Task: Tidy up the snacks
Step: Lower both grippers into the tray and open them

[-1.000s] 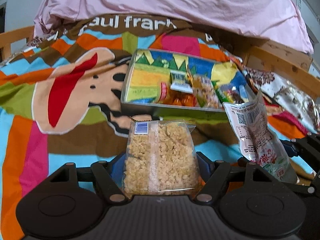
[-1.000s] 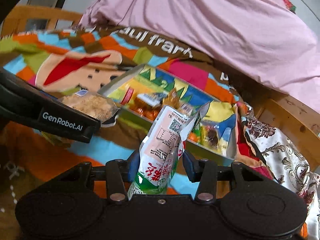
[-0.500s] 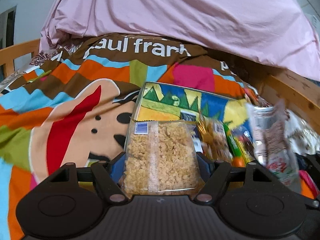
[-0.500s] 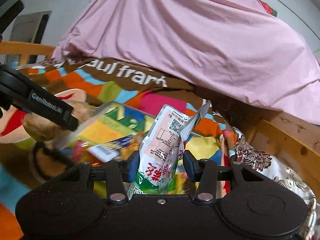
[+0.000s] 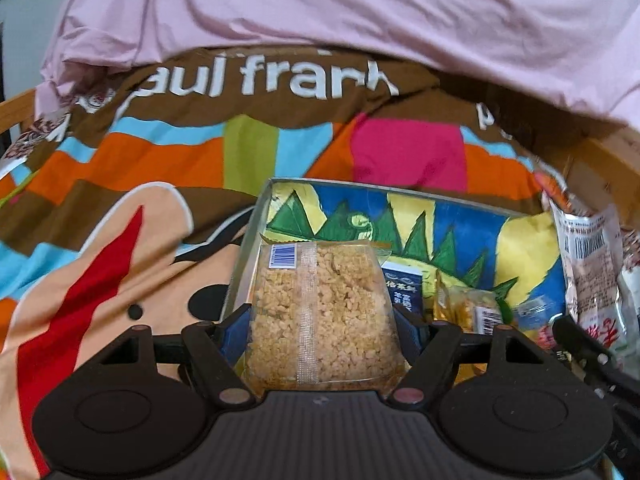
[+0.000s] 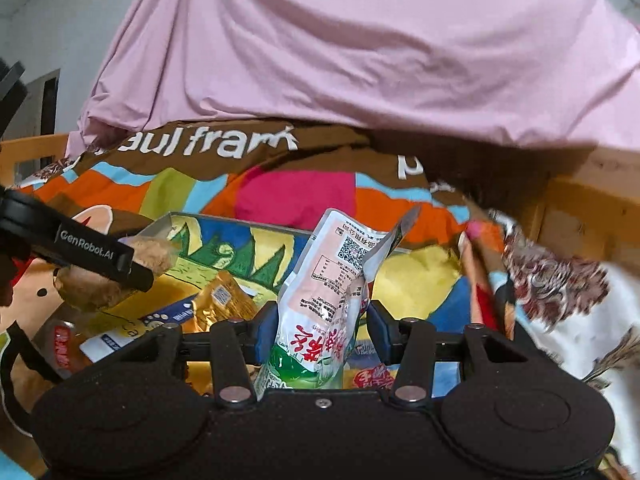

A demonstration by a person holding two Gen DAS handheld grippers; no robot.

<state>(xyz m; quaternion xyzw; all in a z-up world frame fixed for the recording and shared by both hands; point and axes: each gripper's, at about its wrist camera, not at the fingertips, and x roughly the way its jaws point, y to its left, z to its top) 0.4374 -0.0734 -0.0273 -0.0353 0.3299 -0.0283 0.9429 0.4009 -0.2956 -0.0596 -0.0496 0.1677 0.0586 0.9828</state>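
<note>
1. The left gripper point(image 5: 320, 320) is clamped on a clear pack of golden crumbly snack point(image 5: 320, 312) with a blue barcode label, held above the near-left corner of the tin box point(image 5: 256, 216).
2. The right gripper point(image 6: 320, 336) is clamped on a pink-and-green pouch point(image 6: 328, 292) with a QR code and red Chinese characters, upright above the box.
3. The other gripper's arm reads "GenRobot.AI" point(image 6: 86, 247).
4. The blanket point(image 5: 160, 160) reads "paul frank"; the first letter is partly hidden.
5. Small packets point(image 5: 460, 300) lie in the box.

"aul fran" on blanket point(image 5: 248, 80); "GenRobot.AI" on left gripper point(image 6: 86, 249)
</note>
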